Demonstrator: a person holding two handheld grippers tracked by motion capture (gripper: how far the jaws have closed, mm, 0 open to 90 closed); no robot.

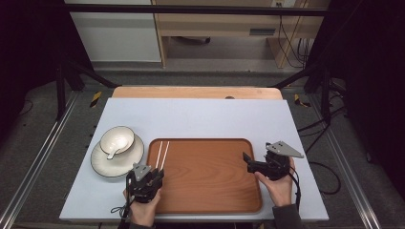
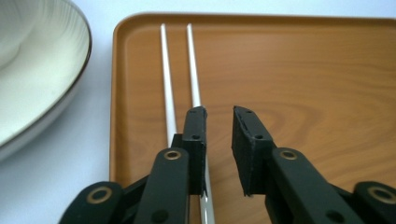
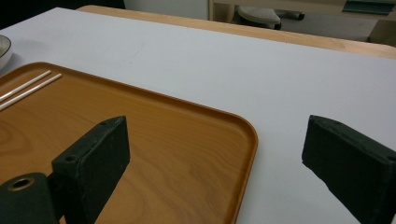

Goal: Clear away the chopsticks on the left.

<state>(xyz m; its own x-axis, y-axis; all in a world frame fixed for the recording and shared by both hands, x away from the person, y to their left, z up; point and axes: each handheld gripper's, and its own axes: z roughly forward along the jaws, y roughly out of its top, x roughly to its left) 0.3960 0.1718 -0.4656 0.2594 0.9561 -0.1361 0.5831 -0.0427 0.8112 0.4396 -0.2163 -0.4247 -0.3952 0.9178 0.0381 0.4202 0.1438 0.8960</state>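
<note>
The left gripper [image 1: 152, 174], at the lower left of the high view, has its jaws slightly apart and empty. The white chopsticks [image 1: 163, 154] lie just above it, inside the left edge of the wooden tray [image 1: 210, 191]. The right gripper [image 1: 248, 161], at centre right, is wide open and empty.

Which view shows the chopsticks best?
The left gripper view: the chopsticks run long and sharp up the tray's left side, their near ends passing under the left gripper. In the high view they are two thin pale lines; the right gripper view catches their ends at its left edge.
</note>
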